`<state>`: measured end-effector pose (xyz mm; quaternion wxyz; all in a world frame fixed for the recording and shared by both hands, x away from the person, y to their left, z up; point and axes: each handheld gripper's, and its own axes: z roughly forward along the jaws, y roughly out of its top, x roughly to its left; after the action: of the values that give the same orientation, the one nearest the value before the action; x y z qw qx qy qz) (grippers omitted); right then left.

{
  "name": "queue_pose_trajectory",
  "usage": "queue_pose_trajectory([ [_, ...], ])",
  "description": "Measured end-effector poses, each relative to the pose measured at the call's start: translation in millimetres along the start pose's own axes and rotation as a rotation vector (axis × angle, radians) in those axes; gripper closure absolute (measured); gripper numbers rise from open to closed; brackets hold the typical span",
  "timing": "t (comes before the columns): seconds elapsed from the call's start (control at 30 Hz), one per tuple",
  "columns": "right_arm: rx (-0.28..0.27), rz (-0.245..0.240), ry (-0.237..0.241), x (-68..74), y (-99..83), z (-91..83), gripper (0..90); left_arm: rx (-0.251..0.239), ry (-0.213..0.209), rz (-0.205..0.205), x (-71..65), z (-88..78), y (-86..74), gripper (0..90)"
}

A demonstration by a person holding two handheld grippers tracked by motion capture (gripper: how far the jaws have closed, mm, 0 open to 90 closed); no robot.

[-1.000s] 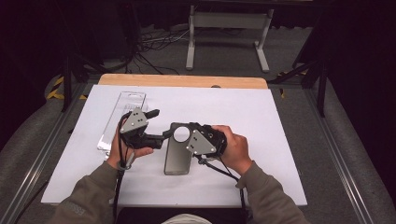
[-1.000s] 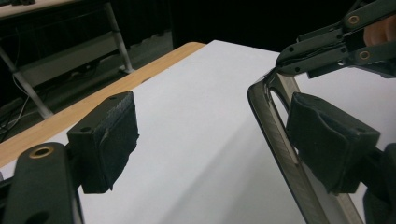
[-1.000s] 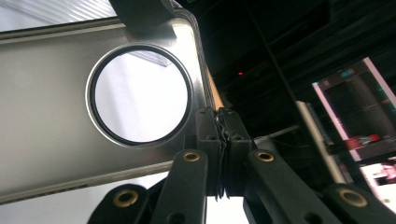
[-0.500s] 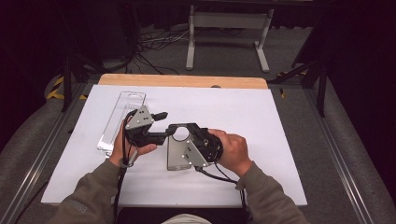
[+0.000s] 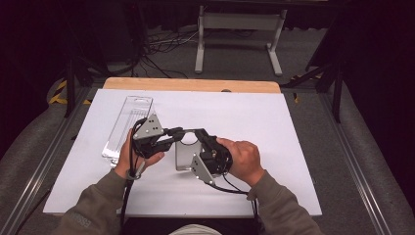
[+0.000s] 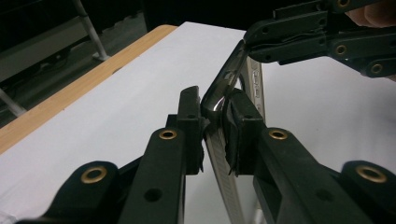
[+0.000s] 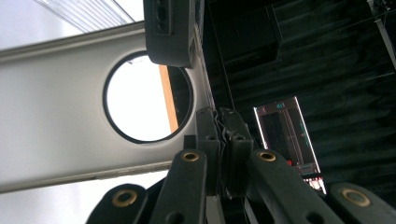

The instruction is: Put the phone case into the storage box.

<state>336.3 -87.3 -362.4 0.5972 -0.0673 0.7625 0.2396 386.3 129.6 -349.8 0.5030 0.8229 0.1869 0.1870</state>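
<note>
Both hand-held grippers clamp one grey phone case above the worktop.
Right hand-held gripper (image 5: 201,138) is closed on the edge of the thin silvery-grey phone case (image 5: 185,155) with a round cut-out; left hand-held gripper (image 5: 177,132), its jaws having just been closing, pinches the case's far corner. Case hangs over the white worktop (image 5: 274,127). Farther left lies a clear plastic package (image 5: 128,126).

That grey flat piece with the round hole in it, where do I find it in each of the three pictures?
High view: the grey piece sits at centre, between the two grippers, over the white table.
Left gripper view: seen edge-on, a thin curved strip rising from between the left gripper jaws.
Right gripper view: fills the left half, hole at centre.
Shared landmark: the clear plastic tray, also at the right gripper view's top left.
</note>
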Motion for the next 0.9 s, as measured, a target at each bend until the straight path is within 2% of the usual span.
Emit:
queue_pose_trajectory([
  [0.03,0.001,-0.005,0.005,0.1,0.3,-0.3,87.4,-0.003,-0.004,-0.014,-1.0,0.1,-0.8,78.7],
  [0.2,-0.003,0.0,0.004,1.0,0.5,-0.5,86.9,-0.024,0.007,-0.011,-2.4,-0.5,-3.2,79.0],
  [0.27,-0.004,0.014,0.009,0.8,0.0,-0.3,84.8,-0.028,0.012,-0.01,-3.2,-0.2,-3.9,79.1],
  [0.37,-0.02,0.053,0.012,-1.1,-1.1,-2.4,76.7,-0.027,0.027,-0.003,-1.8,0.5,-5.0,79.4],
  [0.47,-0.03,0.078,0.017,-2.4,-2.6,-3.6,74.0,-0.036,0.028,-0.015,-1.0,-1.0,-6.0,79.4],
  [0.6,-0.041,0.116,0.038,-4.2,-5.0,-5.2,70.1,-0.045,0.033,-0.005,1.1,-4.2,-6.2,79.4],
  [0.67,-0.041,0.147,0.054,-6.1,-8.1,-6.7,67.6,-0.052,0.031,-0.011,1.9,-5.2,-6.8,79.4],
  [0.7,-0.053,0.193,0.069,-8.6,-12.2,-8.6,65.3,-0.055,0.031,-0.011,2.5,-5.5,-7.0,79.4],
  [0.73,-0.053,0.193,0.069,-8.6,-12.2,-8.6,65.3,-0.058,0.04,-0.004,3.8,-6.3,-7.2,79.4],
  [0.77,-0.057,0.216,0.08,-9.8,-13.9,-9.4,64.3,-0.064,0.034,-0.015,4.7,-7.2,-7.9,79.4],
  [0.83,-0.066,0.3,0.103,-13.1,-21.4,-11.0,61.3,-0.069,0.038,-0.016,7.7,-9.0,-9.0,79.4],
  [0.9,-0.067,0.316,0.107,-13.8,-23.1,-11.5,60.6,-0.071,0.04,-0.023,8.9,-10.6,-10.3,79.4],
])
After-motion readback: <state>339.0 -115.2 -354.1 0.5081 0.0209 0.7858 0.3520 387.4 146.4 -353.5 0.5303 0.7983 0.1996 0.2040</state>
